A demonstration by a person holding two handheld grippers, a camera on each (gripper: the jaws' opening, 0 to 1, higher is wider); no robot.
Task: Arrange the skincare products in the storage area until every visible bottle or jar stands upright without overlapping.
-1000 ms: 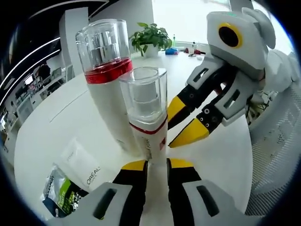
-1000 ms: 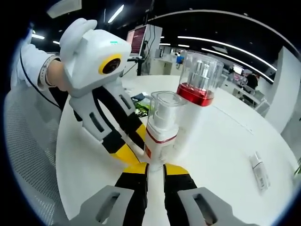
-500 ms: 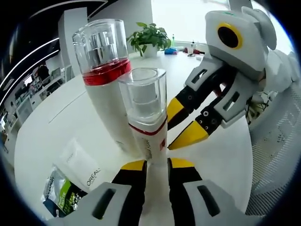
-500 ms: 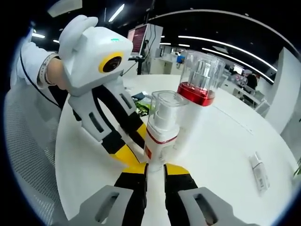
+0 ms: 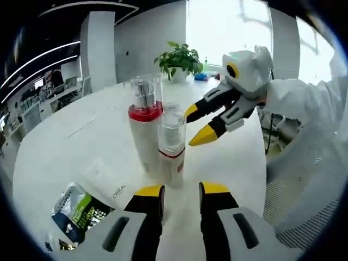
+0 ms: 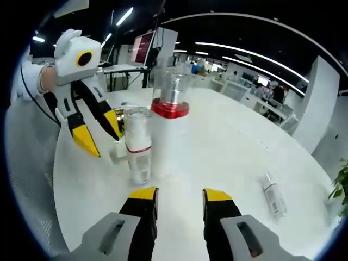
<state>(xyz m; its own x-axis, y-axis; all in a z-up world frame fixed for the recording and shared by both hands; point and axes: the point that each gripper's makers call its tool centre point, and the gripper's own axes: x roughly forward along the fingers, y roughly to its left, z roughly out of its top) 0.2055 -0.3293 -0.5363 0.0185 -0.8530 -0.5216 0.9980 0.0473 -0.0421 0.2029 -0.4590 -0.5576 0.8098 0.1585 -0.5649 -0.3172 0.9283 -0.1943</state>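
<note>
The white tube [image 5: 106, 182] lying flat reads "L'OREAL".

a round white table [image 5: 65, 141] stands in an open office with a bright window [image 5: 223, 27].

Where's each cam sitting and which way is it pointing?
Left gripper view: rides the left claw, looks across the white table at two upright bottles, tall bottle and short bottle, sachets near; its own jaws are open, a white sleeve holds the right claw.
Right gripper view: rides the right claw, faces the same bottles from the opposite side; a tube lies right.
Shared: both bottles, each other's claw.
</note>
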